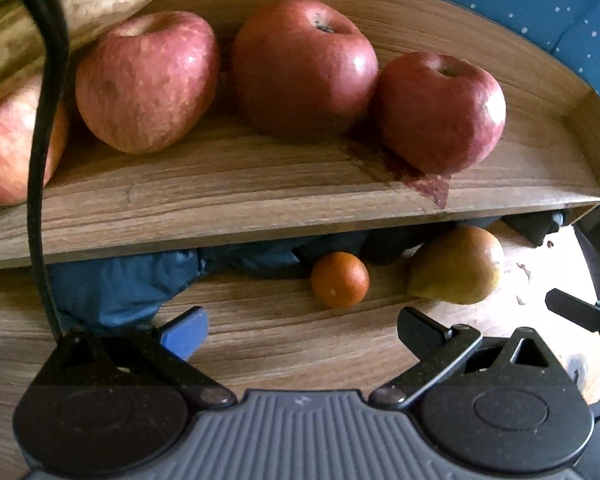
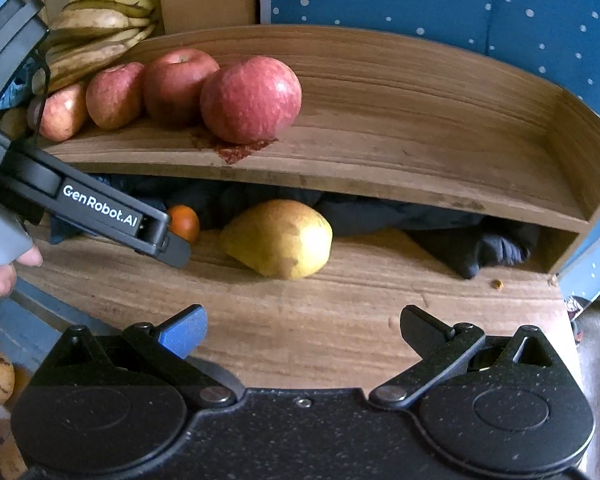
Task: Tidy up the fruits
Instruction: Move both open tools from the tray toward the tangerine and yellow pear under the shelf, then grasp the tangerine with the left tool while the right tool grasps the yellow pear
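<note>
While both jaws gape empty | left gripper (image 1: 302, 330), right gripper (image 2: 302, 330) | pear (image 2: 278, 239) yellow, brown-blotched, on its side

Both tools are black: left tool (image 1: 302, 330) has a ribbed grey base and black cable (image 1: 46, 120); right tool (image 2: 302, 330) speckled; white "GenRobot.AI" lettering (image 2: 105, 209)

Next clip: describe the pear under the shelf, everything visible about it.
The pear is yellow-green with brown russet patches and a duller, bruised-looking side. It lies on its side on the wooden tabletop, partly beneath the raised wooden shelf, its narrow end pointing toward the small orange, which sits close beside it; contact can't be judged. Dark blue fabric lies right behind it. Neither tool touches it; no stem is discernible.
</note>
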A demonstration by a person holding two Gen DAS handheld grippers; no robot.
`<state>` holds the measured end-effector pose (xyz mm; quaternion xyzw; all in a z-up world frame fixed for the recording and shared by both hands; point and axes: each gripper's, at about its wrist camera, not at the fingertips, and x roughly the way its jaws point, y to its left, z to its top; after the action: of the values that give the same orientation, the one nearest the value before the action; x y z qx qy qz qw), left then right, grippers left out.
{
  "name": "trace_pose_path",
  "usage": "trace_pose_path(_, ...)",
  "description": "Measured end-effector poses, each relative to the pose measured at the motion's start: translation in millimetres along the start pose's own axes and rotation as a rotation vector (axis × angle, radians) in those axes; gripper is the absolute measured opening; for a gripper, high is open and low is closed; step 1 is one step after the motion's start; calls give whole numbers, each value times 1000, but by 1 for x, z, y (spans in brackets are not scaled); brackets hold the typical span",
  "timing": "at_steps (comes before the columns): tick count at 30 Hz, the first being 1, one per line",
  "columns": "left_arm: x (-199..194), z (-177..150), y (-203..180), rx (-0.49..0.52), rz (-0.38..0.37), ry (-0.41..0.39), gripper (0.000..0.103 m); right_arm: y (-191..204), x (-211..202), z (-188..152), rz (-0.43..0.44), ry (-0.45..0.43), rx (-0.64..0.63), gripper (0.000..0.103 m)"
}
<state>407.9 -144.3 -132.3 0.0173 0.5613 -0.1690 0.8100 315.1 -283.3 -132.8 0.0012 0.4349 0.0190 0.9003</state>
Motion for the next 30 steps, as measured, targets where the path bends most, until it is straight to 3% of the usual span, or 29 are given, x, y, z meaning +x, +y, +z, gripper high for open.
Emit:
trace_pose_path(13, 12, 20, 12, -42, -30, -18, 102, 3, 21, 22, 29, -18, -108, 102)
trace_pose_path(22, 11, 23, 20, -50, -53, -28, 102, -4, 32, 30, 46, -17, -118, 102)
trace_pose_path(30, 11, 23, 26, -64, -69, -38, 94, -4, 36, 29, 72, -16, -119, 97)
